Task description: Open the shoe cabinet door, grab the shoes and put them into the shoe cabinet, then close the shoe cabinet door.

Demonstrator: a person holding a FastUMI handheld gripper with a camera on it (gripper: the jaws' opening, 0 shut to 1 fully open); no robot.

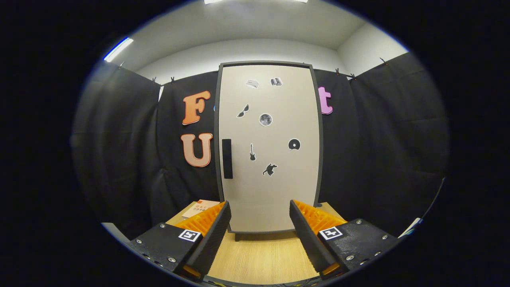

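Note:
The shoe cabinet [269, 147] stands upright on the wooden table, straight ahead beyond my fingers. Its pale door is shut and carries several small black stickers. A dark vertical handle [227, 158] sits on the door's left side, about halfway up. My gripper [259, 215] is open, with nothing between its fingers, and it hangs over the table short of the cabinet's base. The two fingers frame the lower part of the door.
The light wooden table [259, 255] runs from under the fingers to the cabinet's foot. A small orange-and-white card or booklet [198, 208] lies on the table left of the cabinet. Black cloth walls close in behind and on both sides.

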